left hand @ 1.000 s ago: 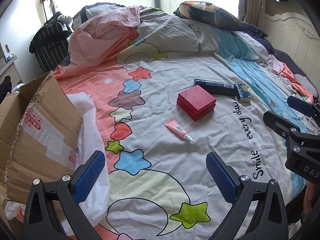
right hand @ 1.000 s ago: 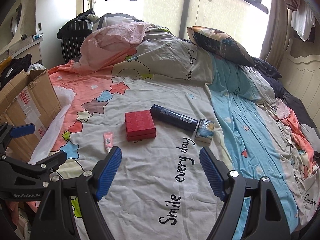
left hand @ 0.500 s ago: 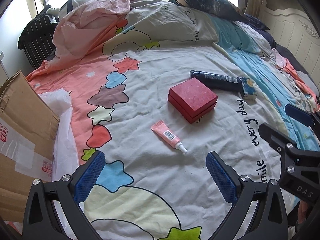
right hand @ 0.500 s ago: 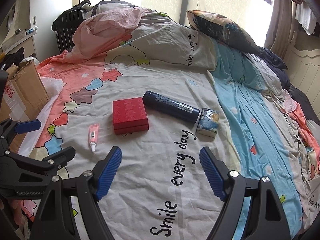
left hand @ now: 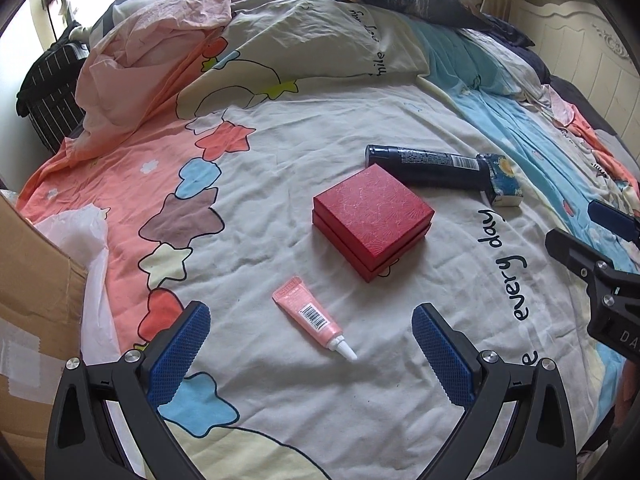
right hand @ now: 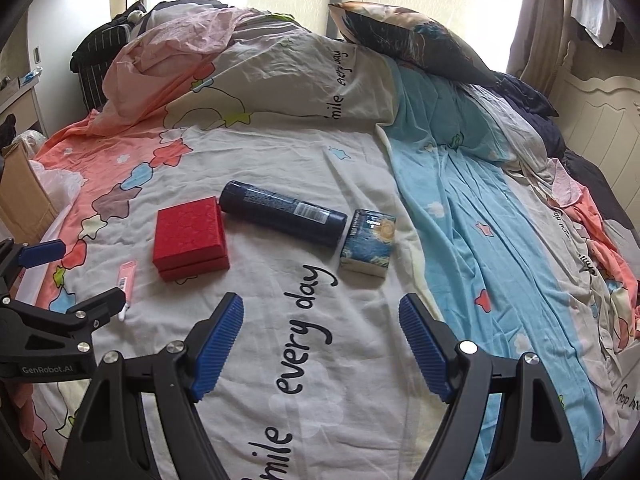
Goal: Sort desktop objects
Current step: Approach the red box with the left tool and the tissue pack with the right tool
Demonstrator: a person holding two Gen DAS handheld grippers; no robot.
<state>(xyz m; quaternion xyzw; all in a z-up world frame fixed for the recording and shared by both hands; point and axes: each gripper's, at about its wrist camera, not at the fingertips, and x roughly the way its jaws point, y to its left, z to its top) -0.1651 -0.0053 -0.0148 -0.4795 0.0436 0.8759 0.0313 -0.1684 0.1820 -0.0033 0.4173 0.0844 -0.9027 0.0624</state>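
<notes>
Blue-padded fingers of the left gripper (left hand: 310,354) stand wide apart with nothing held, angled down over a printed bedsheet (left hand: 280,184). A small pink tube (left hand: 312,318) lies on the sheet between the two fingertips and slightly ahead of them, its white cap pointing back toward the right finger; neither pad touches it. Just beyond the tube, ahead and a little right, sits a square red box (left hand: 372,220). Behind the box lies a dark blue can (left hand: 428,164) on its side, its far end touching a small blue patterned pack (left hand: 504,184).

Fingers of the right gripper (right hand: 320,340) are likewise spread wide and empty above the words "every day" printed on the sheet. The patterned pack lies ahead of its right finger, well clear of the pads. The can stretches ahead between the fingers, and the red box lies ahead to the left of its left finger. The tube is farther left, beside the other gripper's finger. A cardboard box (left hand: 36,300) stands at the bed's edge, left of the left gripper.
</notes>
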